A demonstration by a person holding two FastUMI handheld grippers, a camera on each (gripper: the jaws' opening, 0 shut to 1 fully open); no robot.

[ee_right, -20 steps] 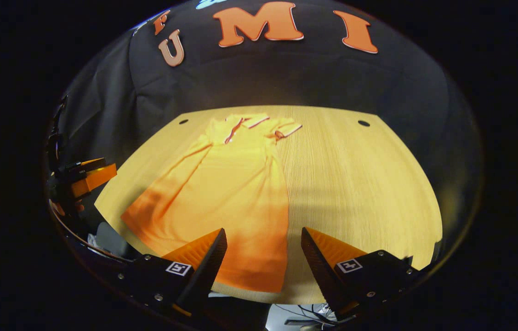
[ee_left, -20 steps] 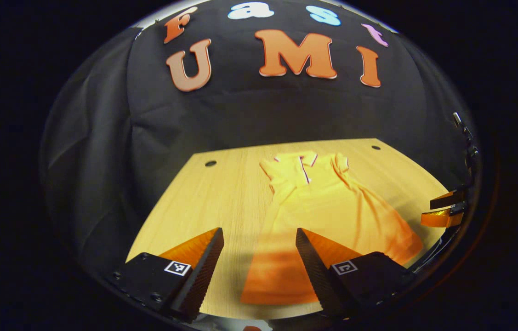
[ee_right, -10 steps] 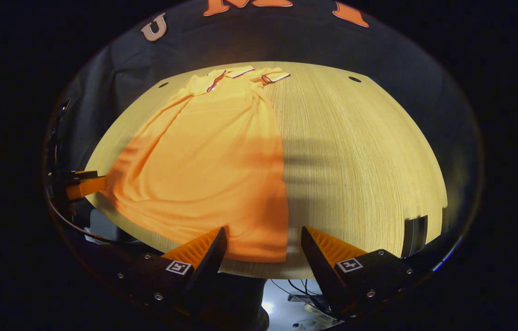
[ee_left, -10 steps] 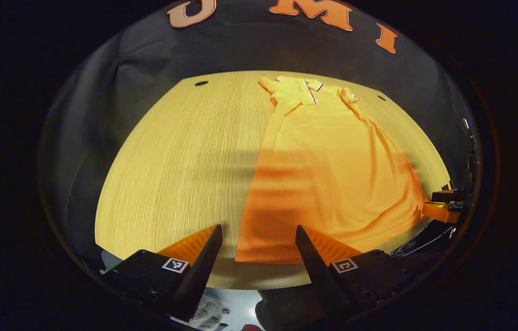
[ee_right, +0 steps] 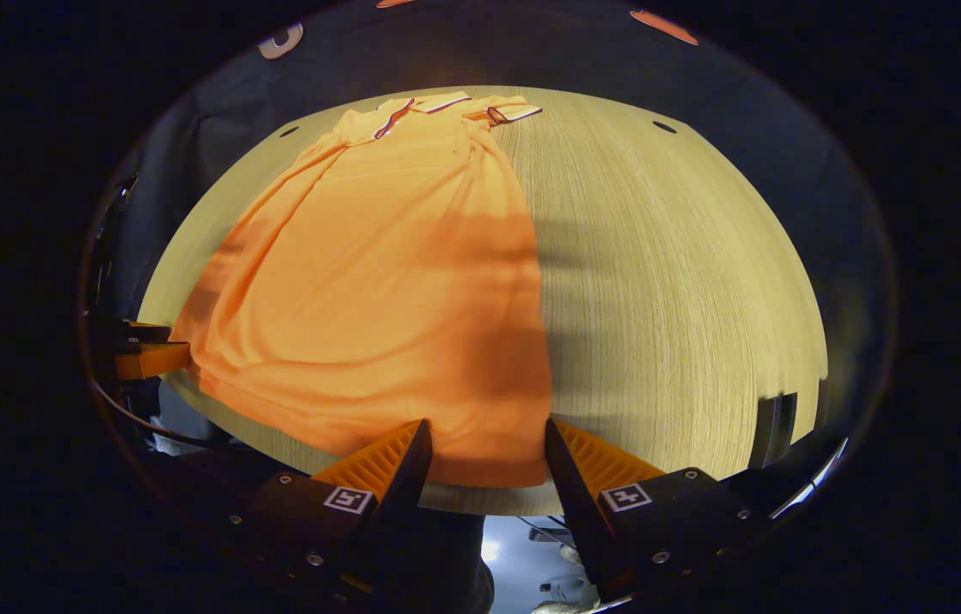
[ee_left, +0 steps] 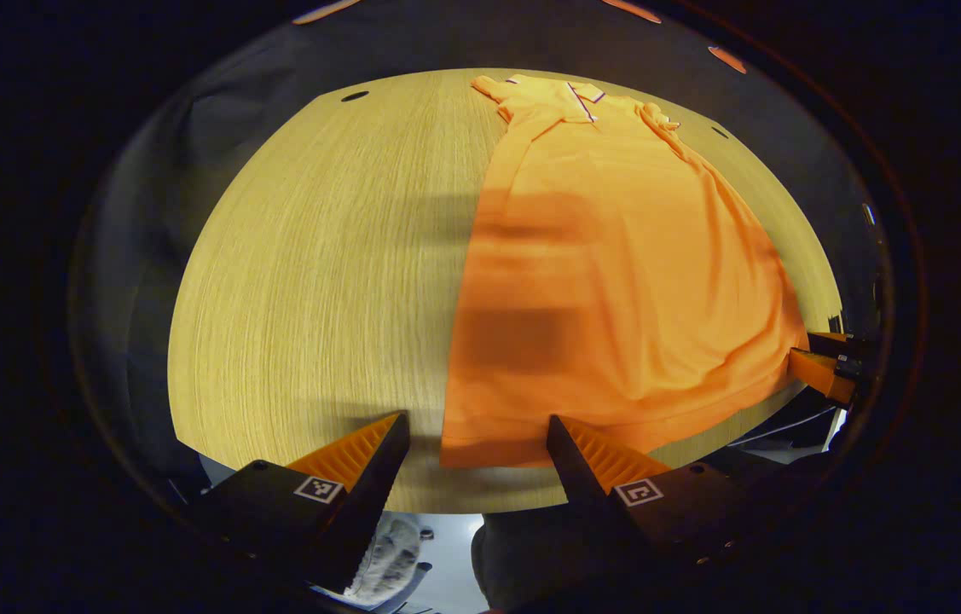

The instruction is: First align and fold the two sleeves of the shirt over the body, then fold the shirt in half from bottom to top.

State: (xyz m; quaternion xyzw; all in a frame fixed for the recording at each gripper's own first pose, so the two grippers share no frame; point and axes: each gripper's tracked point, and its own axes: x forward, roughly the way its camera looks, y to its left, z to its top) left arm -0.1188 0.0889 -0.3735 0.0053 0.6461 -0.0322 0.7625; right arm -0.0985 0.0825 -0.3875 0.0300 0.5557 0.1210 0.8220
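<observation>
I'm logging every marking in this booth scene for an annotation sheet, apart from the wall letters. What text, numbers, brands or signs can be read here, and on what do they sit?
No readable words, numbers or brand names.
Left tongs: square black-and-white coded markers, patterns, not text.
Right tongs: the same kind of markers, no text.
Orange polo shirt: no print or label visible.
Wooden table: bare.

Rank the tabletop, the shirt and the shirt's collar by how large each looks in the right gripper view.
1. Tabletop: largest, though the shirt covers much of its left half.
2. Shirt: next, and close to the bare wood in area.
3. Collar: far the smallest, lying at the far edge, so distance shrinks it further.
</observation>
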